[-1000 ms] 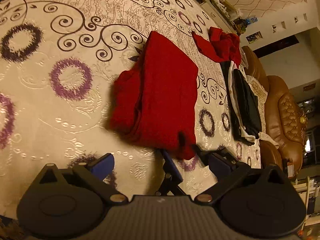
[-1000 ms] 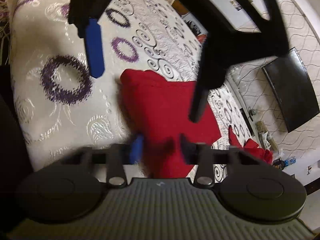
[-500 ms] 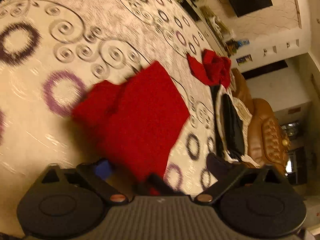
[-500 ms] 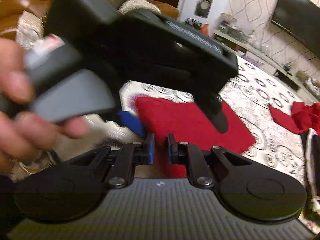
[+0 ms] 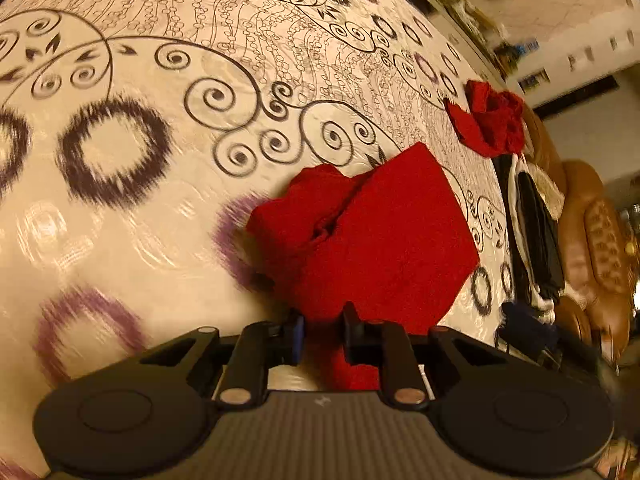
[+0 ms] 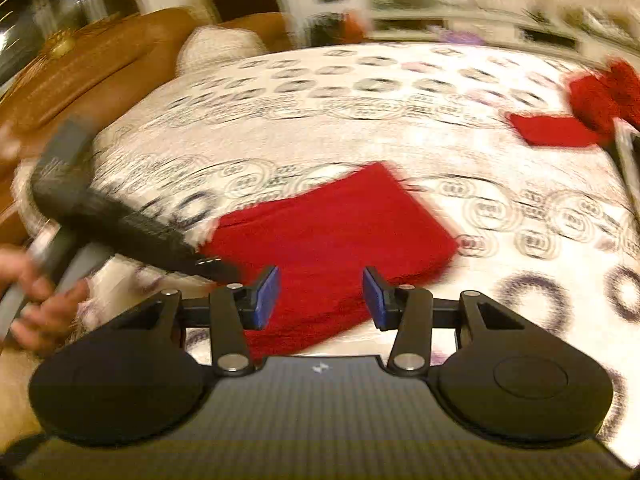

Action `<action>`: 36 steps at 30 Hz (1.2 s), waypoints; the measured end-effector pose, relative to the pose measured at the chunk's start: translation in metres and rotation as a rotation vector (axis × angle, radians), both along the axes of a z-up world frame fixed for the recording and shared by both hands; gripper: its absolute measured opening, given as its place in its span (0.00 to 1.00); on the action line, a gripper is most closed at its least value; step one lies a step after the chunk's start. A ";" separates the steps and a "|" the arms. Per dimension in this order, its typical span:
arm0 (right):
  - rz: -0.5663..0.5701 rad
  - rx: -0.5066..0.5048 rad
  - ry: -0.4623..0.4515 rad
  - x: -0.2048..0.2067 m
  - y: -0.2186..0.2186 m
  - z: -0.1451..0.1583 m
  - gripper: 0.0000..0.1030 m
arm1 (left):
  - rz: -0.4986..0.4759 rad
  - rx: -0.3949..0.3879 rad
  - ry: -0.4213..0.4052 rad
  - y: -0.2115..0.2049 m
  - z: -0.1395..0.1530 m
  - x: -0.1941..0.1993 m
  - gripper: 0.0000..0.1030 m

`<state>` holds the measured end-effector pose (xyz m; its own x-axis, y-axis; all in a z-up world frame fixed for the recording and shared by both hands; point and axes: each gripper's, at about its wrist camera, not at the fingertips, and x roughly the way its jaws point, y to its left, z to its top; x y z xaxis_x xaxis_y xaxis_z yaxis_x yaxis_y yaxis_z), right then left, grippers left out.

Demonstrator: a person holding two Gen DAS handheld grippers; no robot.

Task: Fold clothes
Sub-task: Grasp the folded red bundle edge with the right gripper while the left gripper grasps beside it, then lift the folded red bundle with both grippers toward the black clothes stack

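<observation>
A folded red garment (image 5: pixel 384 240) lies on the patterned bedspread (image 5: pixel 160 208), its left side bunched up. My left gripper (image 5: pixel 322 336) is shut on the garment's near edge, and red cloth shows between its fingers. In the right wrist view the same red garment (image 6: pixel 332 232) lies just ahead, and my right gripper (image 6: pixel 320 298) hovers open over its near part with nothing pinched. The left gripper (image 6: pixel 120 220) comes in from the left to the garment's left corner, held by a hand (image 6: pixel 40 304). The view is blurred.
A crumpled red garment (image 5: pixel 492 124) lies further back on the bedspread, with a pile of black and white clothes (image 5: pixel 532 220) beside it at the bed's edge. A brown leather sofa (image 5: pixel 600 240) stands past that. A blurred dark shape (image 5: pixel 528 328) sits at the right.
My left gripper went from open to shut on the red garment's near edge. The right gripper went from shut to open, and its view swung across the bed.
</observation>
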<state>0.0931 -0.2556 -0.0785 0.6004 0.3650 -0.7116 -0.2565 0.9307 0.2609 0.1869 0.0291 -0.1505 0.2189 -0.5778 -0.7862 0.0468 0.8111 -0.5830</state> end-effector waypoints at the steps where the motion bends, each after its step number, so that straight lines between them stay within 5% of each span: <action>1: -0.034 0.016 0.027 0.009 -0.015 0.000 0.54 | -0.013 0.014 -0.002 0.004 0.001 0.004 0.19; 7: -0.050 0.073 0.159 0.048 -0.044 -0.033 0.67 | -0.097 0.142 -0.003 0.037 0.017 0.028 0.22; 11: -0.035 0.134 0.263 0.064 -0.031 -0.057 0.67 | -0.112 0.263 -0.005 0.039 0.026 0.035 0.61; 13: -0.029 0.148 0.256 0.067 -0.024 -0.059 0.67 | -0.095 0.312 -0.055 0.036 0.039 0.031 0.64; 16: -0.019 0.162 0.244 0.072 -0.017 -0.061 0.67 | -0.124 0.241 -0.130 0.022 0.056 0.023 0.66; 21: 0.035 0.153 0.225 0.079 -0.004 -0.063 0.67 | -0.174 -0.043 -0.034 -0.011 0.036 0.033 0.69; 23: 0.057 0.108 0.206 0.078 0.007 -0.062 0.63 | -0.164 -0.061 -0.002 -0.019 0.022 0.039 0.69; 25: 0.050 0.113 0.200 0.074 0.010 -0.062 0.39 | -0.146 -0.073 0.017 -0.022 0.014 0.042 0.72; 30: 0.035 0.101 0.129 0.061 0.018 -0.056 0.27 | -0.127 -0.090 0.011 -0.024 0.024 0.047 0.85; 36: 0.147 -0.281 -0.137 0.007 0.100 -0.037 0.27 | -0.159 -0.085 -0.020 -0.044 0.047 0.059 0.96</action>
